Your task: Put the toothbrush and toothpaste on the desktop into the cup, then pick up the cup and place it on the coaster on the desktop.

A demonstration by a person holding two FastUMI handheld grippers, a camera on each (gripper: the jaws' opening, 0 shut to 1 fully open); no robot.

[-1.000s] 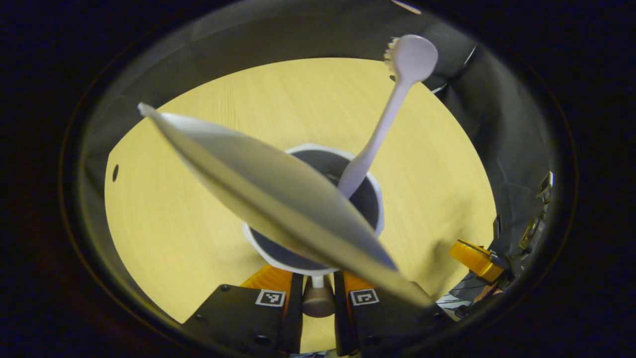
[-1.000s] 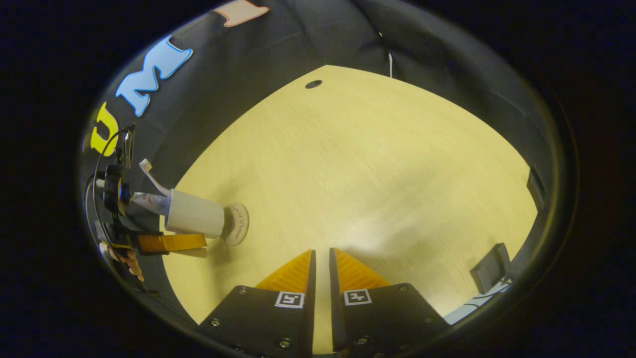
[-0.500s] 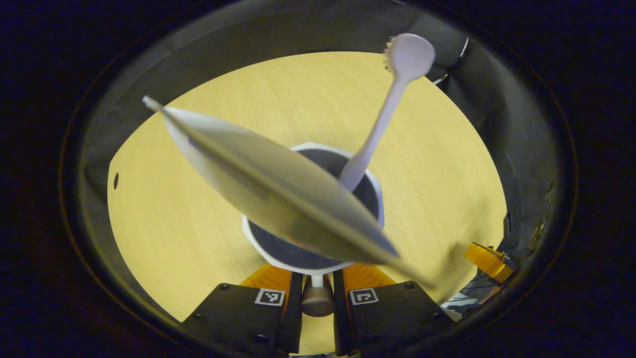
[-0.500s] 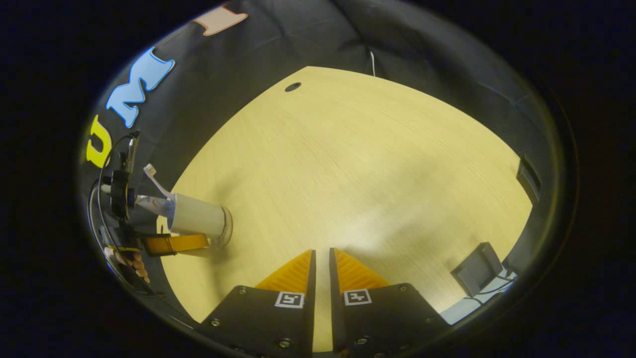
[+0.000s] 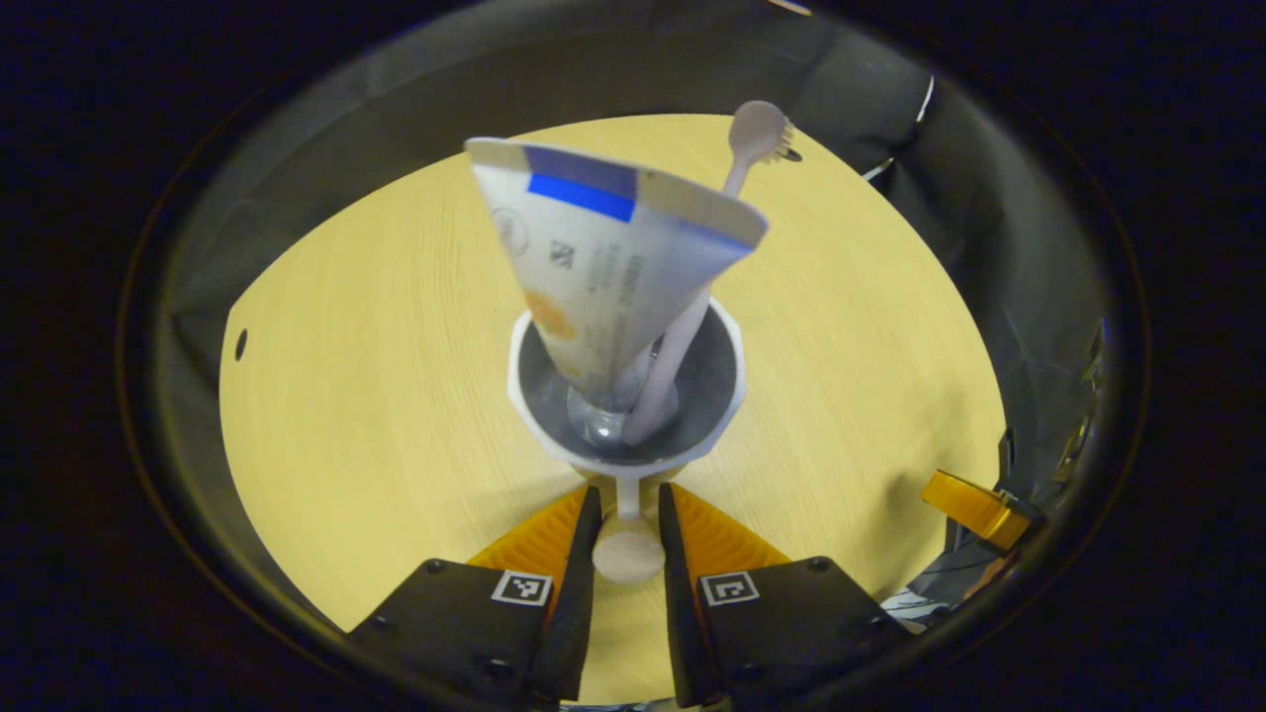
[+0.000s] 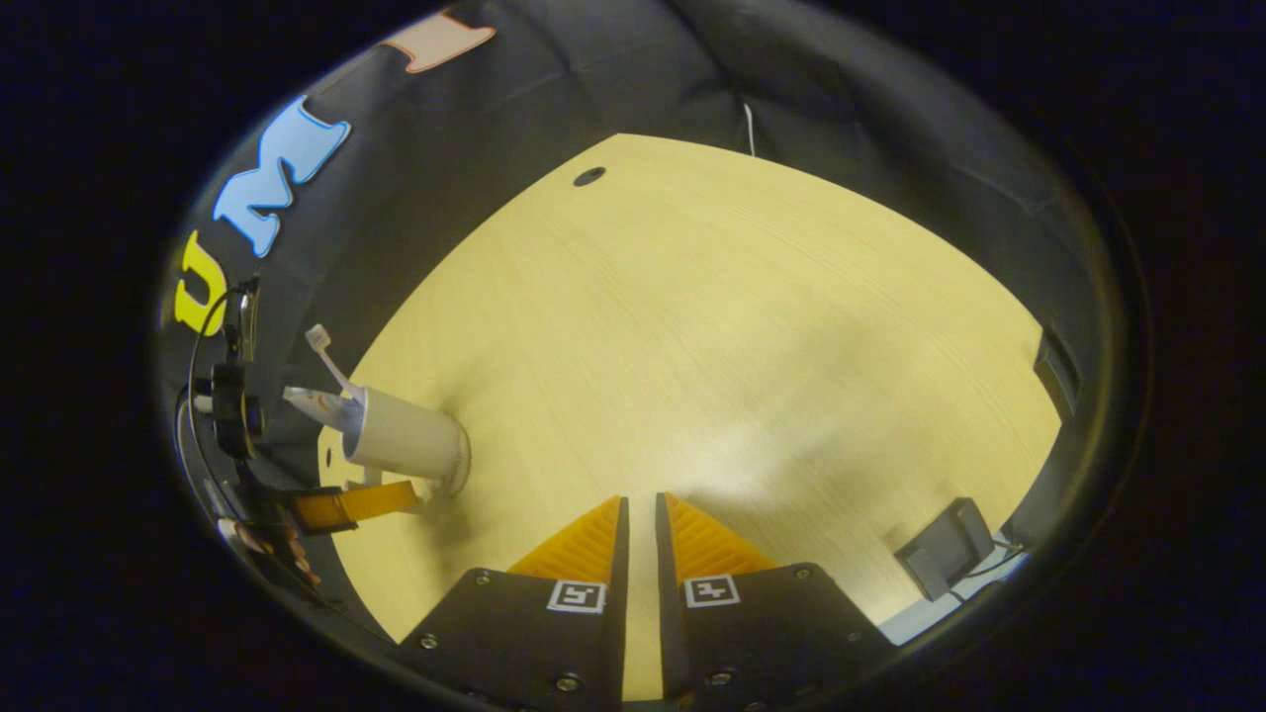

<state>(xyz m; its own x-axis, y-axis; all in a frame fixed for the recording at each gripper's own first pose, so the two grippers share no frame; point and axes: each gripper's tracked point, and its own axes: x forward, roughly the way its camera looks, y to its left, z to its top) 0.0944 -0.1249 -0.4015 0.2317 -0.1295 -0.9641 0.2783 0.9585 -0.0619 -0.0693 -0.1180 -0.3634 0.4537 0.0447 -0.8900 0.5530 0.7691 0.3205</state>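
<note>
The white cup [image 5: 737, 368] stands upright on the wooden desktop. The toothpaste tube [image 5: 603, 267] and the pale toothbrush [image 5: 757, 129] stand inside it. My left gripper [image 5: 628, 489] is shut on the cup's handle knob [image 5: 628, 554], one finger on each side. In the right gripper view, the cup [image 6: 406, 435] rests on the round coaster [image 6: 463, 473] at the far left, with the toothbrush [image 6: 326, 351] sticking out and the left gripper [image 6: 361, 504] beside it. My right gripper [image 6: 640, 499] is shut on nothing above the bare desktop.
The desktop [image 6: 742, 346] is round-edged, with dark cloth walls around it. A cable hole [image 6: 589, 176] sits near its far edge. A small dark box [image 6: 945, 559] lies off the table's right edge. The right gripper [image 5: 974, 504] shows at the lower right of the left gripper view.
The cup came down onto the coaster and now stands upright. The toothpaste tube swung from lying across the left gripper view to standing in the cup. The right gripper stayed put.
</note>
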